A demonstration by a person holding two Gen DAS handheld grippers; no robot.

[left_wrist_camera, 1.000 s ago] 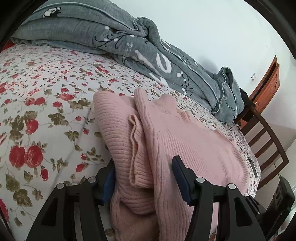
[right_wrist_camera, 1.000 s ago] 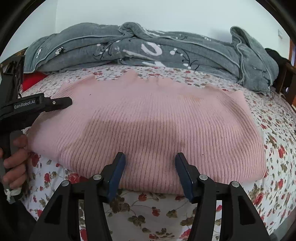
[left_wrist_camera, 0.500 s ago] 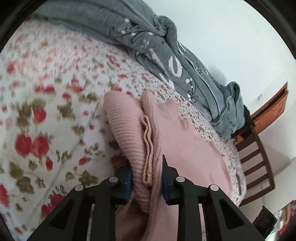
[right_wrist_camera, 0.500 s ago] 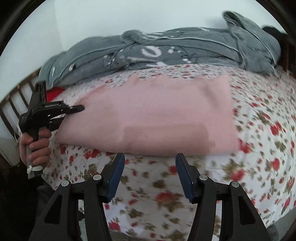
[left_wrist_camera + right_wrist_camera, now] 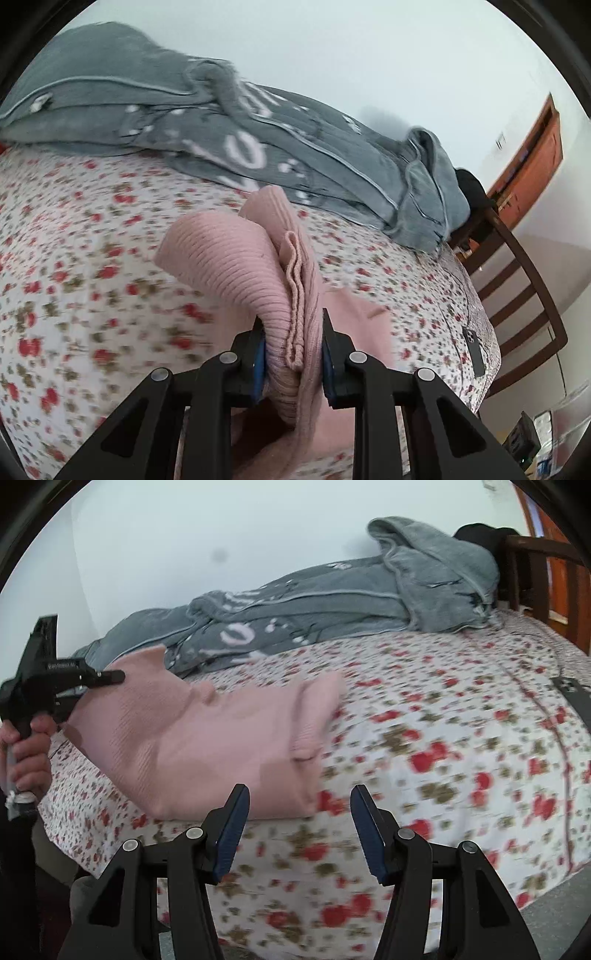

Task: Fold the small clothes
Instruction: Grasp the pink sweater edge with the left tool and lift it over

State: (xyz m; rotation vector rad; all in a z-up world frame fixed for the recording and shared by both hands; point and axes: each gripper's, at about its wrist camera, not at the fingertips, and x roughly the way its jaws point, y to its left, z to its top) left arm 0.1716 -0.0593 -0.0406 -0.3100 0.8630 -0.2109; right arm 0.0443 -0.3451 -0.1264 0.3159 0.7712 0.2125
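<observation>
Lifted since the earlier frame, one pink ribbed-knit sweater (image 5: 236, 258) now hangs bunched from the left tool (image 5: 291, 354), whose jaws are clamped on several stacked layers of its folded edge. Its far end drags on the floral bed sheet (image 5: 74, 258) ahead of the right tool (image 5: 299, 827), which stands parted with nothing between its jaws. One grey fleece blanket (image 5: 314, 602) lies crumpled beyond. Bare sheet extends right of the sweater.

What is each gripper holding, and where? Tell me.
The left gripper is clamped on the pink sweater's bunched, folded end. The right gripper is open, holding nothing.
</observation>
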